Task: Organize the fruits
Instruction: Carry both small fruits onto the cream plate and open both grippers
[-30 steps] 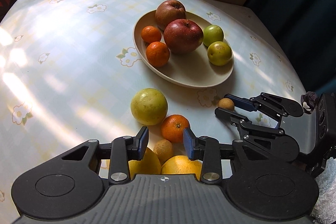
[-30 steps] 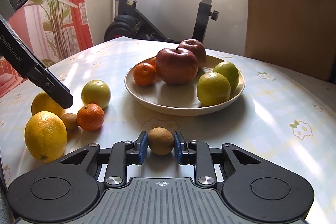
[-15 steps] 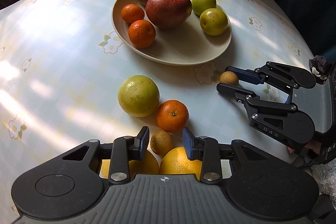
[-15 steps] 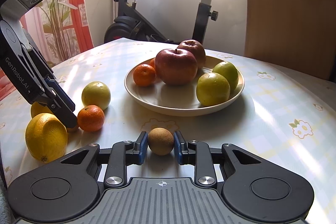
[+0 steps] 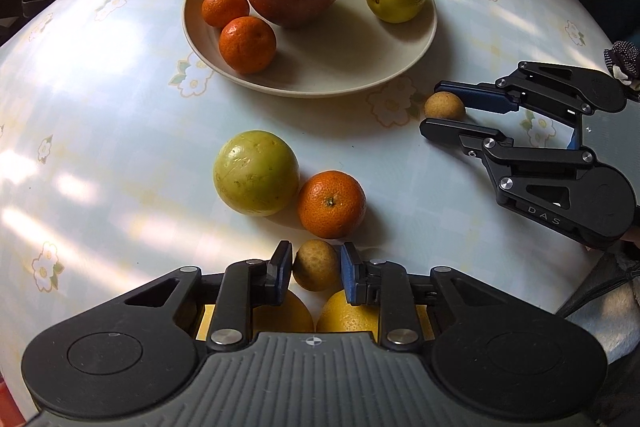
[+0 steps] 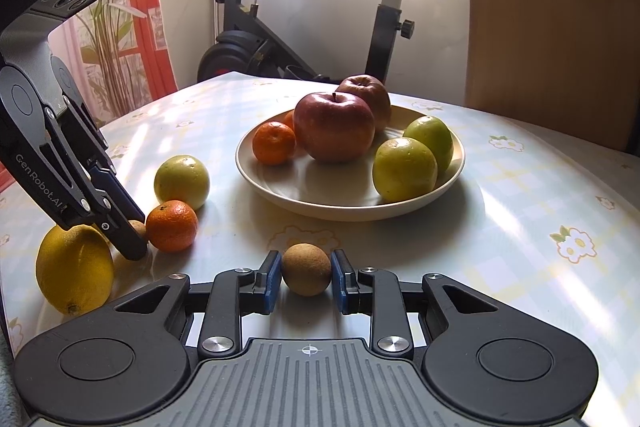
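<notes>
My left tool [image 5: 315, 269] is straddling a small brown fruit [image 5: 316, 265], pads not visibly touching it; my right tool [image 6: 306, 271] is pinching a brown fruit [image 6: 307, 269] on the counter [image 5: 100, 99]. Only the right view is showing the exercise bike [image 6: 280, 39]. A tangerine [image 5: 331, 204] and a green fruit [image 5: 256, 173] are crowding my left tool; the plate [image 5: 400, 67] is sitting beyond.

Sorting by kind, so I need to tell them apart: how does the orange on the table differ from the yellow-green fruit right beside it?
The orange is smaller than the yellow-green fruit. The orange is deep orange with pebbled skin and a visible stem scar; the yellow-green fruit is pale and smooth, with faint scuffs. The orange lies nearer the left gripper; the yellow-green fruit lies farther out to its left. Both are round, sit on the table and are outside the plate.
</notes>
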The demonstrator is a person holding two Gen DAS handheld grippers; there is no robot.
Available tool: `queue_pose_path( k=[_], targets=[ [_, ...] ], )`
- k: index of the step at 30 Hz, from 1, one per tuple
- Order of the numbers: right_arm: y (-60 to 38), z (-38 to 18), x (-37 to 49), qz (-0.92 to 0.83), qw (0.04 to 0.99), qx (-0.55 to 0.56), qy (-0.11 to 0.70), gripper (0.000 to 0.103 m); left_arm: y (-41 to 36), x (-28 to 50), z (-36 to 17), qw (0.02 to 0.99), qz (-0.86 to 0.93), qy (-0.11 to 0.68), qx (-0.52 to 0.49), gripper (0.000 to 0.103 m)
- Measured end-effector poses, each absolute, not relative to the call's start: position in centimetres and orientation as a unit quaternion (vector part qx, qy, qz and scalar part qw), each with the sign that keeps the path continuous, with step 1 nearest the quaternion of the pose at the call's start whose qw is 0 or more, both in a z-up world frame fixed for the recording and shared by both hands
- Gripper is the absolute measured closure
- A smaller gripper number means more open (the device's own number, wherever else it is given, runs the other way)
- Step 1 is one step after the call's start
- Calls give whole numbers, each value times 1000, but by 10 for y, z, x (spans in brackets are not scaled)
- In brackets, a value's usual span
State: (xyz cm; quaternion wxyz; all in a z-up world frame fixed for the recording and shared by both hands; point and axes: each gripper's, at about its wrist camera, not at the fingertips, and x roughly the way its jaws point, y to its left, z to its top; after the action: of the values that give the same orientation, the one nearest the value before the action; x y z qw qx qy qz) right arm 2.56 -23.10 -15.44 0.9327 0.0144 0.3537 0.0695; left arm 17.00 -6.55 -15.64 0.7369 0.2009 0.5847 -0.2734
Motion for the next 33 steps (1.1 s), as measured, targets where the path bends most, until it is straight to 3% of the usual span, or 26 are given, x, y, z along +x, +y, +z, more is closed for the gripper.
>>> queue_pose_path(
  k=[16,33],
  targets=[
    [-231,-154,26,70,933,16,353,79,-55,167,-150,748,-275,575,185,76],
    [-234,-152,22,68,936,22,345,79,-46,160,-110,801,-262,520,135,76]
  ],
)
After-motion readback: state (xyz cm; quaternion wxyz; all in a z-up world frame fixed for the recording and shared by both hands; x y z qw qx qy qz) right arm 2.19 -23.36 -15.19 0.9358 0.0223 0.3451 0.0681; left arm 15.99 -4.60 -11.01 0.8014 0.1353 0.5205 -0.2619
